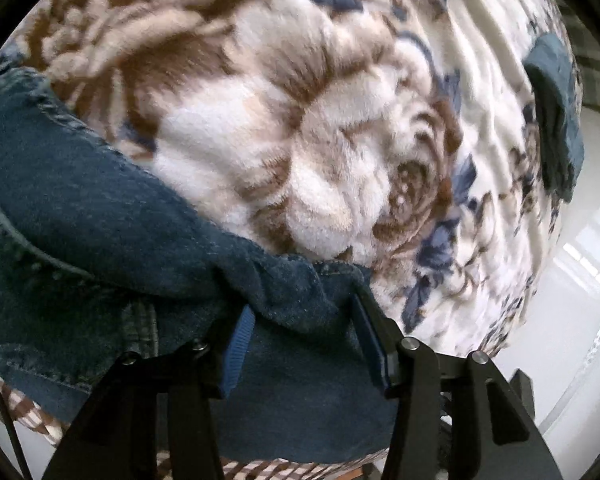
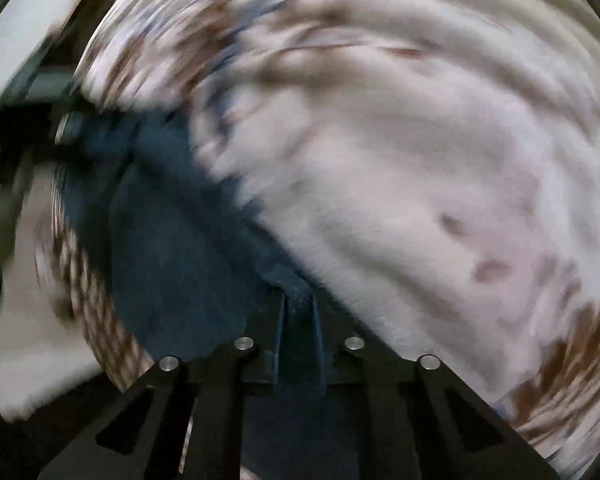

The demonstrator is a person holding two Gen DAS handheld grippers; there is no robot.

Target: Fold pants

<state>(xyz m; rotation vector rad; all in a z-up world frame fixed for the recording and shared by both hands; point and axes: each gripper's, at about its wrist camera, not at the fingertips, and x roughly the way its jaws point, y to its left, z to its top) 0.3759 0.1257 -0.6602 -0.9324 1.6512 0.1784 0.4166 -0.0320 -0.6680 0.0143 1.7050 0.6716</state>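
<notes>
On a plush floral blanket (image 1: 320, 152) patterned in cream, brown and slate blue, a pair of blue denim pants (image 1: 100, 216) lies spread across the lower left of the left wrist view, its stitched seams and a raw edge running diagonally toward the camera. The left gripper (image 1: 300, 312) sits low over the cloth with its jaws wide apart, the blue-padded fingers (image 1: 236, 352) straddling a bunched ridge of denim that rises between them; the fabric lies between the pads but is not pinched. A checked brown-and-white cloth (image 1: 32, 420) shows beneath the pants at the bottom left corner. Far to the right, near the blanket's edge, a second dark blue piece of fabric (image 1: 560, 132) rests well apart from the pants, with pale floor (image 1: 588, 280) beyond it.

The right wrist view is heavily smeared by motion blur. There the right gripper (image 2: 298, 312) has its jaws drawn almost together, nipping a narrow fold of the pants (image 2: 188, 264), which trail away to the left over the blanket (image 2: 420, 184). A band of the checked cloth (image 2: 84, 280) curves along the left side of the denim; the shapes beyond it at the left edge are too blurred to identify.
</notes>
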